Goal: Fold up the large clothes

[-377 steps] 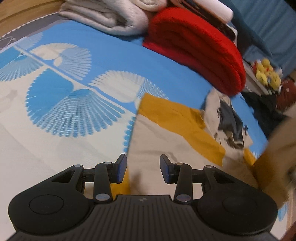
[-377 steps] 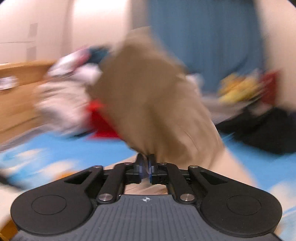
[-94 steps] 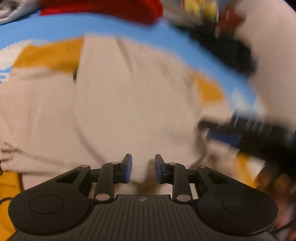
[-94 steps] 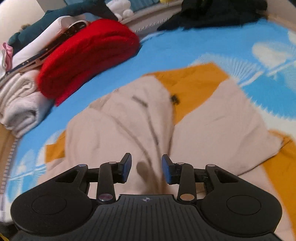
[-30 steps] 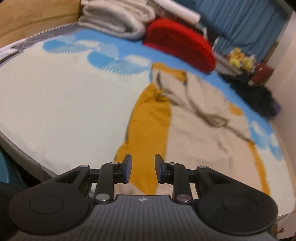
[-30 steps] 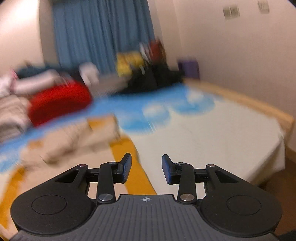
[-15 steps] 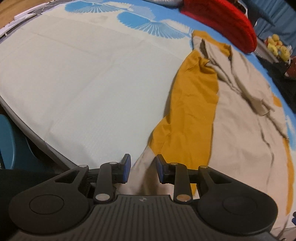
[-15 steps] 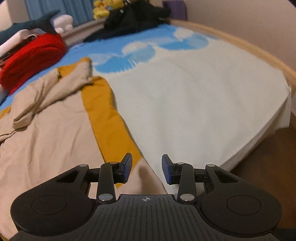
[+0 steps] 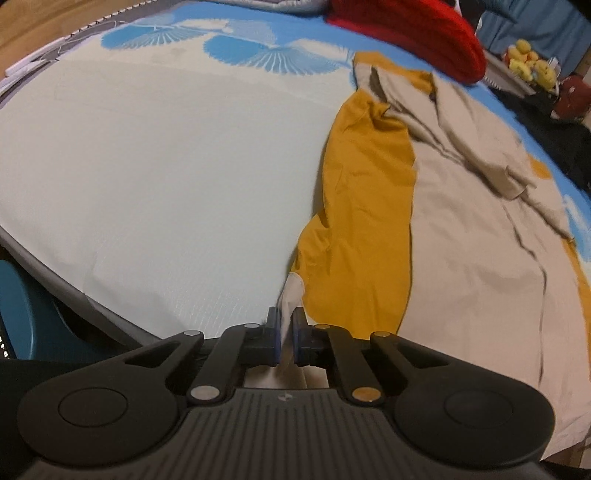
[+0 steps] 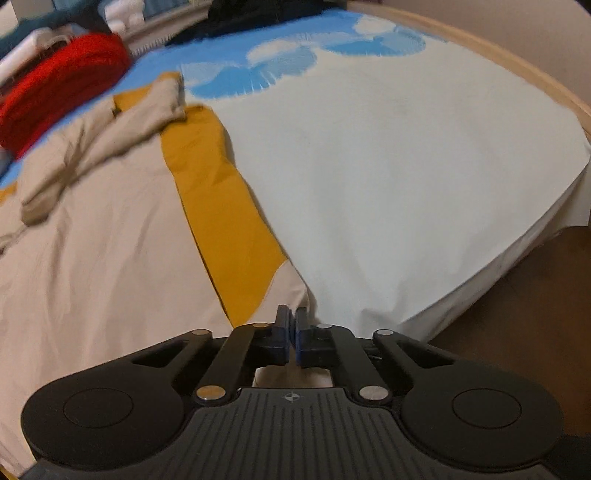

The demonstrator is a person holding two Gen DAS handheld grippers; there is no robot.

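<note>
A large beige garment with mustard-yellow side panels [image 9: 472,258] lies spread lengthwise on the bed, its sleeves folded in at the far end. My left gripper [image 9: 285,325] is shut on the garment's near left hem corner, a pale fold of cloth rising between the pads. In the right wrist view the same garment [image 10: 92,240] fills the left half. My right gripper [image 10: 292,325] is shut on its near right hem corner at the edge of the yellow panel [image 10: 221,206].
The bed sheet [image 9: 147,166] is pale with blue fan prints at the far end. A folded red blanket [image 9: 406,33] and folded grey-white towels lie at the head. Dark clothes [image 10: 258,14] and yellow toys [image 9: 528,62] sit beyond. The wooden floor [image 10: 535,302] shows at right.
Both grippers were open half a second ago over the near hem; now each has closed on a hem corner. Both views have moved slightly lower and closer to the cloth.
</note>
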